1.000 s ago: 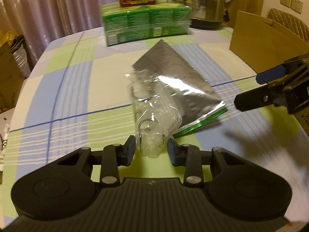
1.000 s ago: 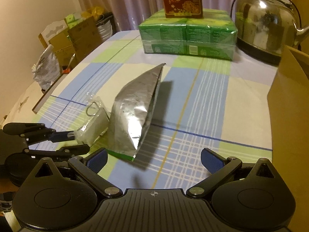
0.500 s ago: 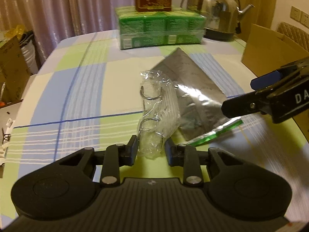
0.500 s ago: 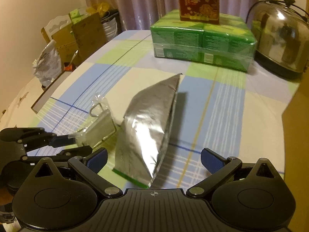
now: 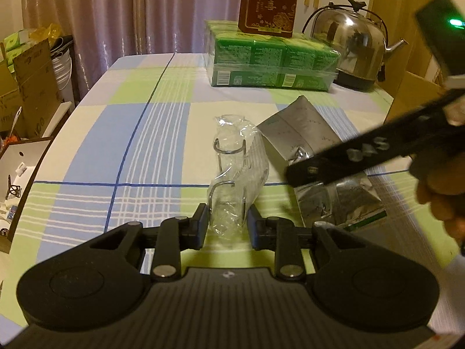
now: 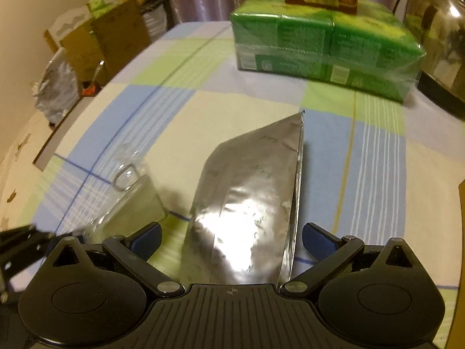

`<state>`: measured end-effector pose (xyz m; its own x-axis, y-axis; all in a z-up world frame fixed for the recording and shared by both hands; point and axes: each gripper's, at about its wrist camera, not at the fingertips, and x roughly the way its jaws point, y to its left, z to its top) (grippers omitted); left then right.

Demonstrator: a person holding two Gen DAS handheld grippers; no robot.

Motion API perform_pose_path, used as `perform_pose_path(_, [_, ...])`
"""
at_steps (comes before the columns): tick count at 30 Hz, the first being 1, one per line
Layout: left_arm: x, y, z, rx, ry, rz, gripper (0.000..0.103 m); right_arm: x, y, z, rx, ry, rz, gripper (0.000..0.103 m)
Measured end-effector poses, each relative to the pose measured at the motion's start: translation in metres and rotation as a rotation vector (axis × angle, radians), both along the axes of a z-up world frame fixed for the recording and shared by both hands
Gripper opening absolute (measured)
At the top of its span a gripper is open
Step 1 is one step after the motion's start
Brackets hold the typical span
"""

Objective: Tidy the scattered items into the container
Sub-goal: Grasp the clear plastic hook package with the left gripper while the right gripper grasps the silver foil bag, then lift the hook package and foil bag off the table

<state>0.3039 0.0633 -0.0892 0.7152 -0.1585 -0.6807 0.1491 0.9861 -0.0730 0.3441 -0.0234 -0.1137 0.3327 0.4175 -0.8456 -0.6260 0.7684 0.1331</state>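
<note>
Left wrist: red box (image 5: 268, 0) with gold Chinese lettering

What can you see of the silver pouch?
The silver pouch is crinkled, shiny foil with a green strip along its near end. It lies on the checked tablecloth, one sealed edge raised into a ridge ending in a far point. Beside it lies a clear bag of wire hooks, pinched by the left gripper. The right gripper straddles the pouch's near end, jaws wide open, pads off it.
</note>
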Motion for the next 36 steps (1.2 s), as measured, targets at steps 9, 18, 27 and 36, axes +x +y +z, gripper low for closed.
perform_pose_path(9, [0.002, 0.0, -0.006, -0.004, -0.001, 0.007, 0.025, 0.004, -0.006, -0.006, -0.004, 0.031, -0.013, 0.059])
perform_pose_path(18, [0.007, -0.003, -0.009, 0.005, -0.003, 0.003, 0.033, -0.024, -0.041, 0.0, -0.009, 0.04, -0.028, 0.056])
perform_pose_path(27, [-0.021, -0.019, 0.0, 0.024, 0.027, -0.031, 0.026, -0.075, -0.094, 0.017, 0.029, 0.061, -0.081, 0.054])
perform_pose_path(36, [-0.105, -0.059, 0.015, -0.01, 0.055, -0.065, 0.026, -0.139, -0.144, 0.03, 0.01, 0.064, -0.116, 0.053])
